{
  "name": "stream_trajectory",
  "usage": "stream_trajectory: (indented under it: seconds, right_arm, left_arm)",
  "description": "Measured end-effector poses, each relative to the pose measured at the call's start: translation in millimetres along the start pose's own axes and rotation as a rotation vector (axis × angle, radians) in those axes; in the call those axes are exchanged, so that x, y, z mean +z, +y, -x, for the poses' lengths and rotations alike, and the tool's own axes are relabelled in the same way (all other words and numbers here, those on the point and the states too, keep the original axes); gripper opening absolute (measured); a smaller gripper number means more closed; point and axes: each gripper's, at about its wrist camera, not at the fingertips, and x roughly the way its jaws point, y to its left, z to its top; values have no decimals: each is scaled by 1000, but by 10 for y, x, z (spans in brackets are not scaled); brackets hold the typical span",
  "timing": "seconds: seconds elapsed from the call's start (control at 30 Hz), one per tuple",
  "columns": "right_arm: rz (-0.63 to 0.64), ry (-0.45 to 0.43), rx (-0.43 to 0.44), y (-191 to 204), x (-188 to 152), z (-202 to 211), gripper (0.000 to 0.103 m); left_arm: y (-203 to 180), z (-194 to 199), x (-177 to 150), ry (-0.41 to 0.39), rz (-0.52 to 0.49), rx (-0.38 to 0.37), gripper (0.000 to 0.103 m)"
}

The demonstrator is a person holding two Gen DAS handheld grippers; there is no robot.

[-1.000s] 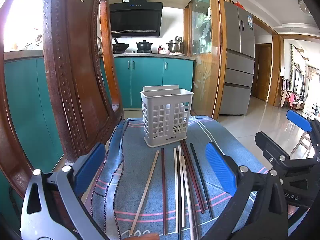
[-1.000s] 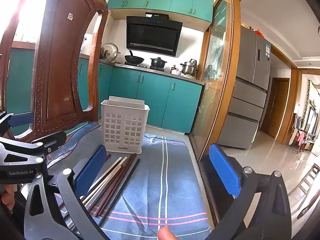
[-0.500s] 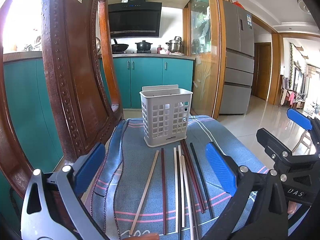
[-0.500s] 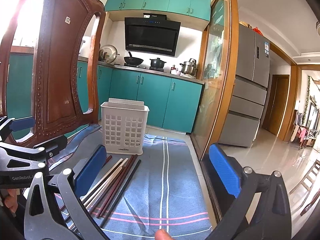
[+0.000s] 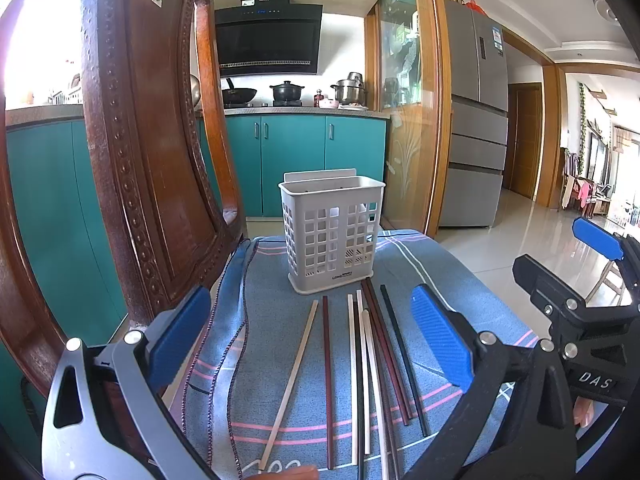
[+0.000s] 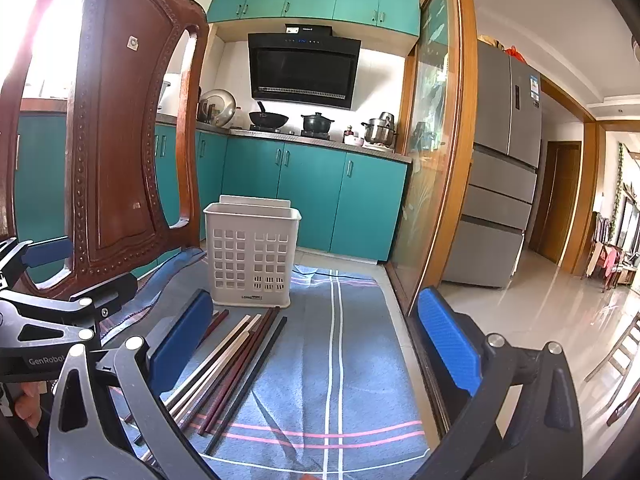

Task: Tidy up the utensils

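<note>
1. I am holding my left tongs (image 5: 312, 344) spread wide, gripping nothing, over the chopsticks (image 5: 362, 364).
2. I am keeping my right tongs (image 6: 314, 340) spread too, with the chopsticks low to their left.
3. The holder (image 5: 332, 236) is standing just beyond the sticks, seemingly unfilled, so I judge I am starting out.
4. Next: lowering onto one stick, closing near its middle.

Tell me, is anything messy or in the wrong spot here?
Yes. The chopsticks lie loose on the blue cloth in front of the white basket, not inside it. One pale chopstick lies slanted, apart from the rest. Both the left hand-held gripper and the right hand-held gripper are open, holding nothing.
</note>
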Motion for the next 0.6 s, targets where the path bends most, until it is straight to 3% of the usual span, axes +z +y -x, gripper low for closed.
stream_trajectory:
  seconds: [0.6]
  right_arm:
    - [5, -12, -19, -11, -2, 24, 100]
  left_arm:
    - [-38, -15, -7, -1, -3, 2, 100]
